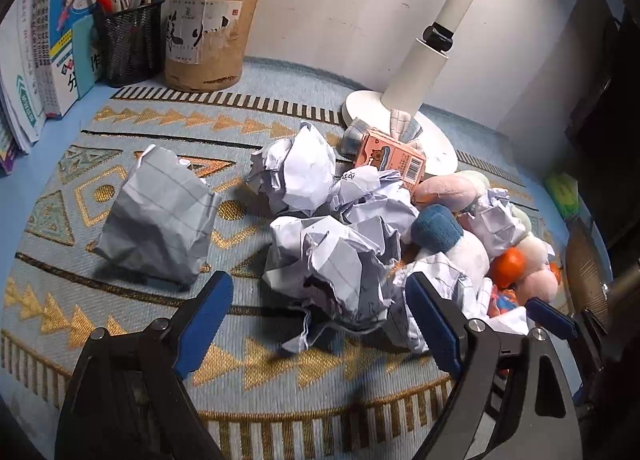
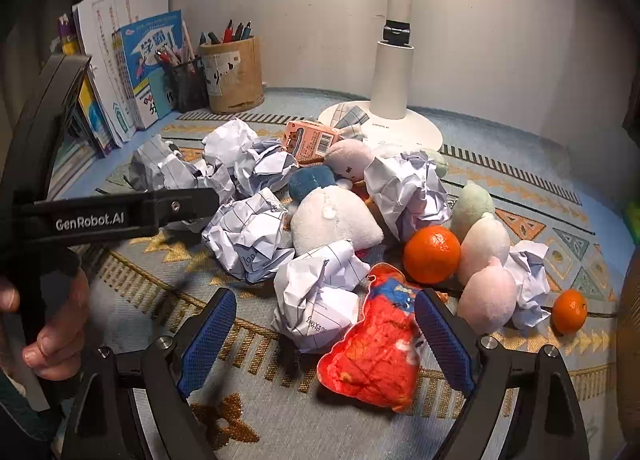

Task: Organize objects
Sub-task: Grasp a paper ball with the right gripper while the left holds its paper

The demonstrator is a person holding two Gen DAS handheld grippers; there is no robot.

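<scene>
Left wrist view. Left gripper [image 1: 318,324] jaws apart, nothing clamped. A paper ball [image 1: 332,264] sits between and just ahead of the blue pads [image 1: 204,320], not touched by either as far as can be told. Ahead and left of the gripper: a flatter grey wad [image 1: 154,216], alone on the mat [image 1: 120,300] that covers the counter. Far ahead-left: books [image 1: 36,60], a mesh cup [image 1: 128,44] and a wooden holder [image 1: 206,36], both holding pens. Straight ahead: second ball [image 1: 298,176], then a third [image 1: 376,200] touching it. Beyond these, a pink carton [image 1: 394,158] lies against the lamp [image 1: 420,72] base. Ahead-right: plush toys [image 1: 448,188], a blue one [image 1: 436,228] among them, and an orange [image 1: 508,266].

Right wrist view. Right gripper [image 2: 324,334] jaws apart, clamped on nothing. Far left of it, the left gripper's finger crosses the frame, with a hand [image 2: 44,320] on its grip. Between the right pads [image 2: 206,340]: a paper ball [image 2: 320,300] toward the left one and a red foil pouch [image 2: 376,348] toward the right; the pouch's upper edge lies just beside the right pad, contact unclear. Ahead: a white plush [image 2: 332,224] and more paper. Ahead-right: the orange [image 2: 431,255], pale plush pieces [image 2: 486,296], a small orange [image 2: 570,311] furthest right.
</scene>
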